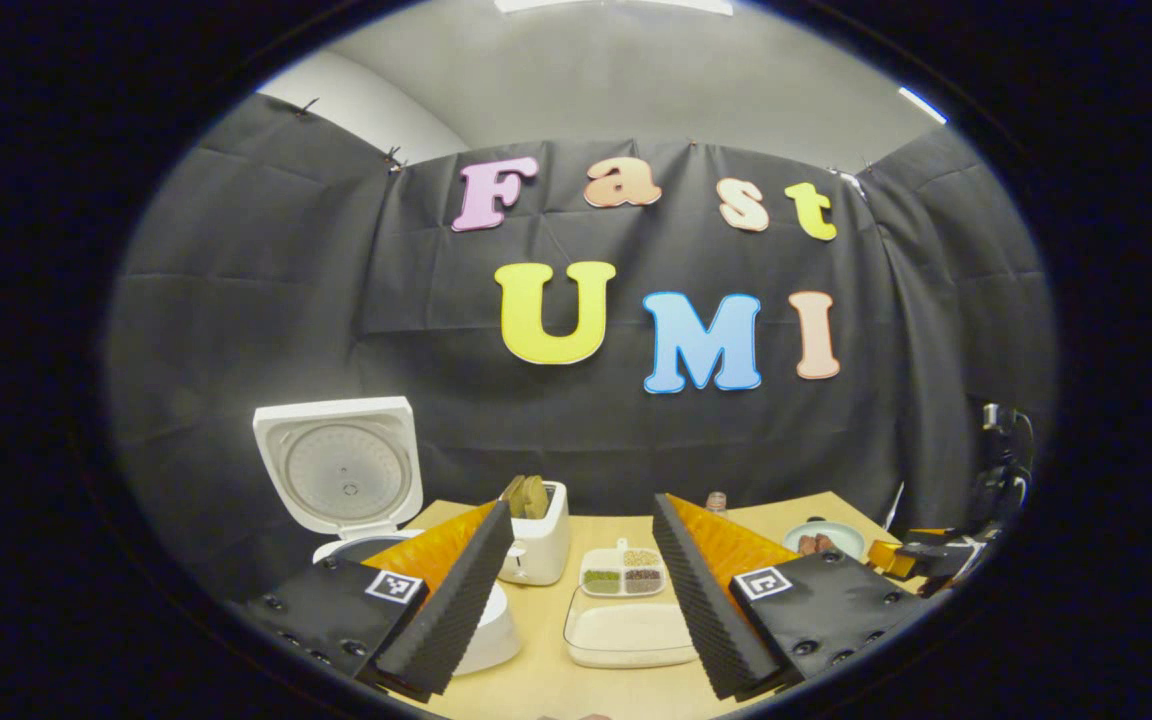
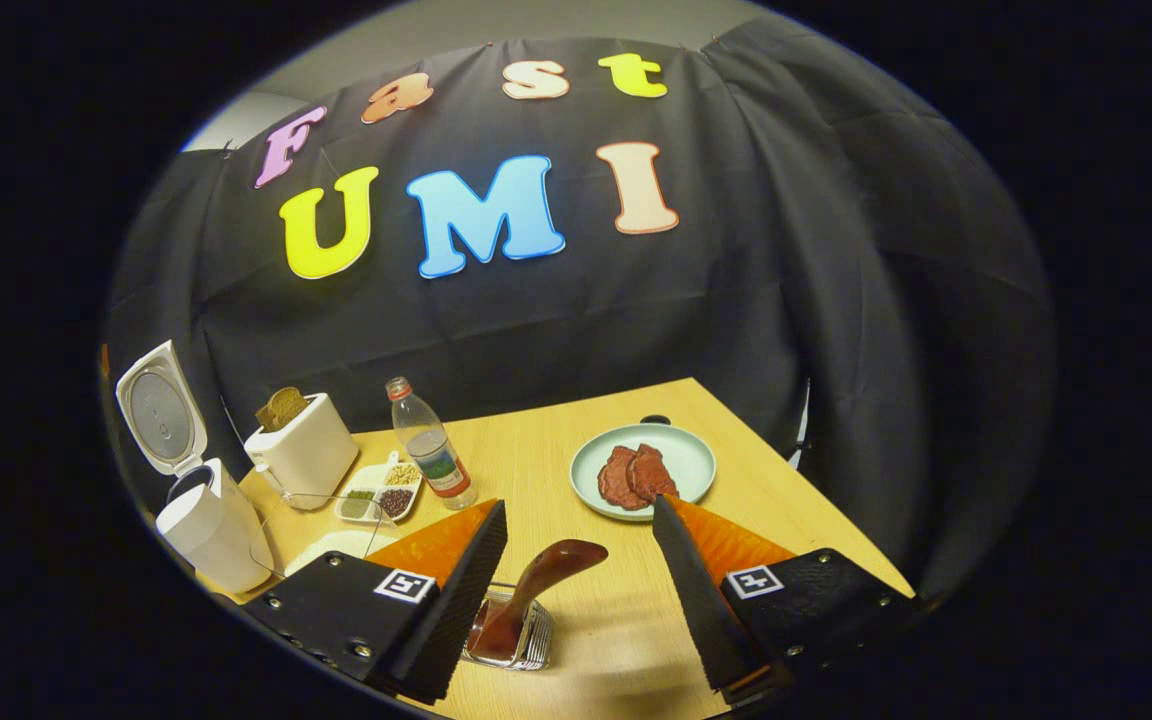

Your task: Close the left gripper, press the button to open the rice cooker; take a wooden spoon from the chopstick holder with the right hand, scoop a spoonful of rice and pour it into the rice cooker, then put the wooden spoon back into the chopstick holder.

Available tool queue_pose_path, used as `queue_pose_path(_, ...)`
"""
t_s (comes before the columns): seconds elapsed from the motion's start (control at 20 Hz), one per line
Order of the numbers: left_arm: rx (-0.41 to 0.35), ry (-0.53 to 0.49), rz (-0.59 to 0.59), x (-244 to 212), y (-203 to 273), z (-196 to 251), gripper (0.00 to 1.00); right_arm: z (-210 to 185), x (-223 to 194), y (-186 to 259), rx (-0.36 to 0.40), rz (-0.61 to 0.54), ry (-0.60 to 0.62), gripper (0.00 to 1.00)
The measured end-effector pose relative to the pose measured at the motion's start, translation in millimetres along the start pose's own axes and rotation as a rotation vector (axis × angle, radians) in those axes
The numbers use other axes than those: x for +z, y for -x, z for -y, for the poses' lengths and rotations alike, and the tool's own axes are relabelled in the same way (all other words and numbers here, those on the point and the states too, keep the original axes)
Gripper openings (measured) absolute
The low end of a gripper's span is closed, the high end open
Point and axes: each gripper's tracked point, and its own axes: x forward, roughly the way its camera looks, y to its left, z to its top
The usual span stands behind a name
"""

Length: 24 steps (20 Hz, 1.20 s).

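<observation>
Both the left gripper (image 1: 584, 585) and right gripper (image 2: 576, 590) are spread wide and hold nothing, the wooden spoon (image 2: 536, 590) standing in the chopstick holder (image 2: 521, 640) at the right gripper's six o'clock, the rice cooker (image 2: 198, 520) open-lidded at nine o'clock.

right gripper (image 2: 576, 590) fingers apart, wooden spoon (image 2: 536, 590) in chopstick holder (image 2: 511, 645)

My left gripper (image 1: 583, 575) hangs w/ jaws spread wide, nothing between them. My right gripper (image 2: 579, 570) is also wide apart, gripping nothing. Right gripper shows far off at the left gripper view's edge.
</observation>
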Motion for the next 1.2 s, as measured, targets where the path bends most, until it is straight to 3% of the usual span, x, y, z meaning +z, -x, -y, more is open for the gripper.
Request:
queue_pose_path(0.25, -0.003, -0.014, -0.035, -6.5, -4.5, 11.4, 0.96, -5.2, -32.7, -26.8, 0.045, -0.097, -0.069, 0.9)
queue_pose_path(0.3, 0.007, -0.027, -0.031, -5.1, -3.2, 10.4, 0.96, -11.0, -36.8, -31.6, 0.066, -0.109, -0.08, 0.83)
queue_pose_path(0.35, 0.016, -0.04, -0.023, -2.4, -2.9, 8.7, 0.98, -14.2, -39.9, -39.5, 0.082, -0.115, -0.087, 0.84)
queue_pose_path(0.4, 0.021, -0.05, -0.02, -1.8, -2.4, 8.2, 0.98, -13.9, -39.9, -36.4, 0.092, -0.12, -0.088, 0.75)
queue_pose_path(0.45, 0.02, -0.056, -0.02, -3.4, -2.1, 8.5, 0.98, -18.3, -37.3, -36.3, 0.112, -0.116, -0.091, 0.73)
queue_pose_path(0.55, -0.004, -0.063, -0.018, -4.6, -4.0, 11.6, 0.96, -26.6, -35.8, -34.0, 0.138, -0.121, -0.115, 0.46)
queue_pose_path(0.65, -0.021, -0.073, -0.03, -7.7, -10.9, 7.8, 0.96, -37.7, -35.5, -30.6, 0.164, -0.125, -0.155, 0.36)
queue_pose_path(0.8, -0.05, -0.062, -0.024, -9.0, -20.5, -0.2, 0.97, -48.9, -34.9, -25.2, 0.158, -0.131, -0.176, 0.1)
queue_pose_path(1.0, -0.085, -0.028, -0.019, -15.8, -27.7, -15.9, 0.96, -61.8, -16.0, -7.5, 0.131, -0.085, -0.134, 0.1)
queue_pose_path(1.2, -0.101, -0.006, -0.018, -22.7, -32.4, -40.3, 0.96, -83.1, 25.4, 16.5, 0.154, 0.007, -0.064, 0.1)
